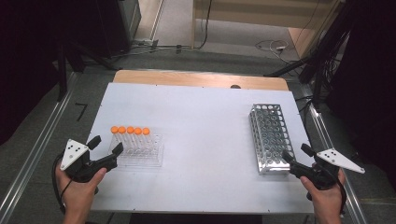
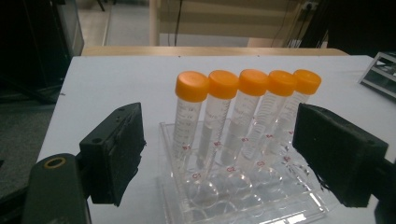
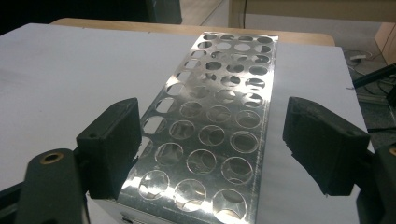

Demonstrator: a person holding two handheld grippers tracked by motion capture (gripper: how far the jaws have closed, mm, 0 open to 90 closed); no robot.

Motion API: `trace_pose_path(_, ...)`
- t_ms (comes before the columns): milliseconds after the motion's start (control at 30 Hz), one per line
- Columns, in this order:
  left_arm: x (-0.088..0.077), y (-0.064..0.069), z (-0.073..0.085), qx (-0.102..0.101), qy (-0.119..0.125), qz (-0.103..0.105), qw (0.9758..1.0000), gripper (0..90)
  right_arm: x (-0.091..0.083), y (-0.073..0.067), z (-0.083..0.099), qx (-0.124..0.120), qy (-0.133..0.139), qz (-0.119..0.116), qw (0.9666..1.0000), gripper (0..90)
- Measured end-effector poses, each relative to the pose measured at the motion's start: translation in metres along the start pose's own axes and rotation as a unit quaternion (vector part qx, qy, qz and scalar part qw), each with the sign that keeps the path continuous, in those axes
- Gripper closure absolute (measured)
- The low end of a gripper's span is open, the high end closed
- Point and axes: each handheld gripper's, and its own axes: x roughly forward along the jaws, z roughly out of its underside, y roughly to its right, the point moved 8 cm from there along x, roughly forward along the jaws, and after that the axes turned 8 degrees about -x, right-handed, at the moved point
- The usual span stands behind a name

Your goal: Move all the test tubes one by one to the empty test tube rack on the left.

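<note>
Clear rack [image 2: 243, 205] (near edge cut off) sits before the wide-open, empty left gripper [image 1: 106, 145].

White table [image 1: 201, 116], grey floor [image 1: 224, 51], perhaps cables [image 1: 273, 45] beyond.

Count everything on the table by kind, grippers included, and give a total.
Orange-capped tubes: 5
Clear plastic rack: 1
Metal rack: 1
Grippers: 2, the left gripper and the right gripper, both open
Total: 9
</note>
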Motion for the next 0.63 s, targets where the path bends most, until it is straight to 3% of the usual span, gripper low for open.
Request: trace_pose_path(633,-0.012,-0.041,0.013,-0.017,-0.012,-0.046,0.9987,17.3,-0.016,0.039,0.028,0.043,-0.017,0.051,0.9976,17.9)
